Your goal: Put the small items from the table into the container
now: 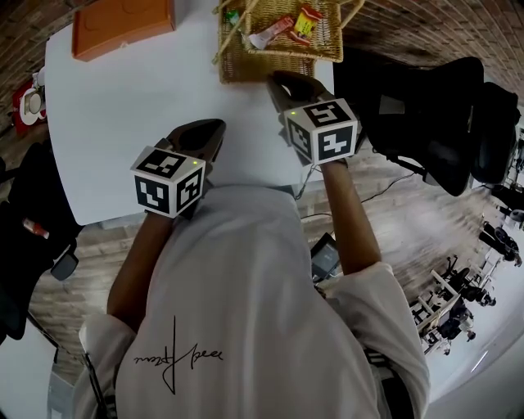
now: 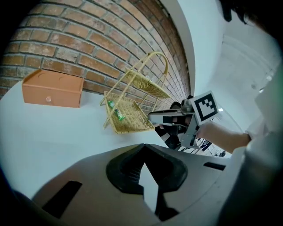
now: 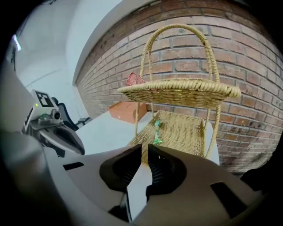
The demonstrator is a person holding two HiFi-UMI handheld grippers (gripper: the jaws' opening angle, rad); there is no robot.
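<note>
— Shirt fills the bottom of the head view; past it, what are the two claws doing?

— Left gripper hangs over bare table, tips pressed together, nothing in them. Right gripper sits just before the two-tier wicker basket, jaws a narrow slit apart and empty.

— And the small items?

— In the basket: a green candy on the lower tier, a red-and-yellow packet and a white-and-red wrapper on the upper one. I see none loose on the table, only an orange box at the far corner. The strip under the arms is hidden, though, so one may lie there.

— So how to do this step well?

— I'd judge it a check-and-clear. Draw the right claw straight back from the lower tier's edge, so it doesn't hook the rim or a post and drag the light basket. Then scan the near edge. If something turns up, spread the jaws wider before going down; that slit would only push a wrapper along.
</note>
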